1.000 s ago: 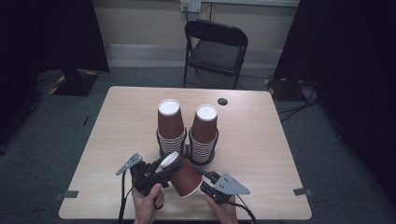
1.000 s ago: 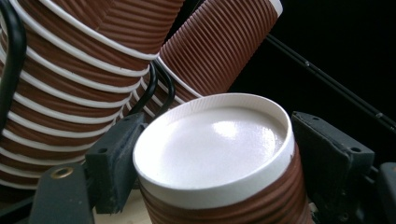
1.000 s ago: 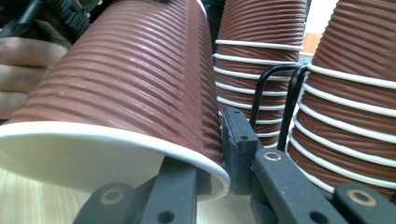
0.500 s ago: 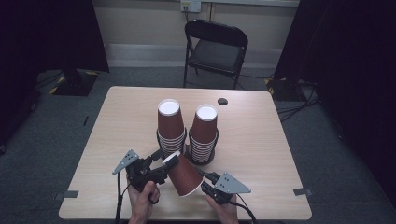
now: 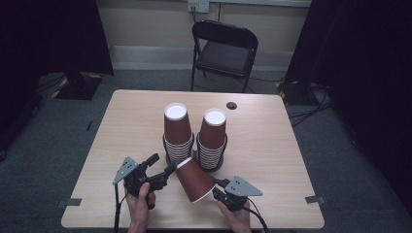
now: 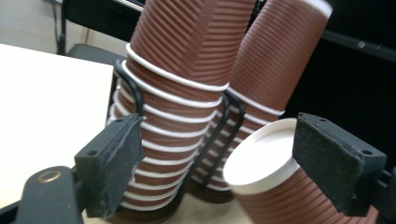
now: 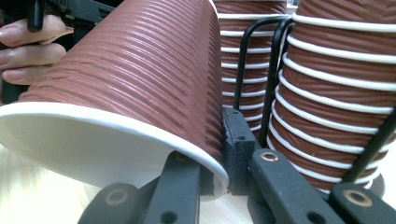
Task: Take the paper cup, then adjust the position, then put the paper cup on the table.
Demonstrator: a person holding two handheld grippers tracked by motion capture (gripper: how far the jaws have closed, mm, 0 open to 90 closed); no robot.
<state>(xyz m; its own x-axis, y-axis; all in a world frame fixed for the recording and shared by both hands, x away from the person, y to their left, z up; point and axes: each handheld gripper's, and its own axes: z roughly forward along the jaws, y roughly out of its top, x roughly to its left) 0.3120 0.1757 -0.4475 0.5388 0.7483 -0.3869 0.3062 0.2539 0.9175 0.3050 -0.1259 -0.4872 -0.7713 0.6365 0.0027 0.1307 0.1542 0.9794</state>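
- the loose cup [image 5: 194,180] hangs tilted just above the near middle of the table [image 5: 272,145], between the two hands; its long axis runs from its closed base, up and far-left, down to its open mouth, near-right.
- the right gripper [image 5: 219,191] is pinched on the cup's rim [image 7: 205,163], one jaw inside the mouth, one outside against the ribbed wall.
- the left gripper [image 5: 165,170] sits just left of the cup's base [image 6: 261,163]; its jaws stand apart on either side of that base, have just been closing slightly, and do not press on it.
- so the base lies straight ahead of the left gripper, the nearer tool to that end.
- the two stacks of cups [image 5: 194,136] stand upright in a black wire holder [image 6: 135,93] just beyond, at mid-table.
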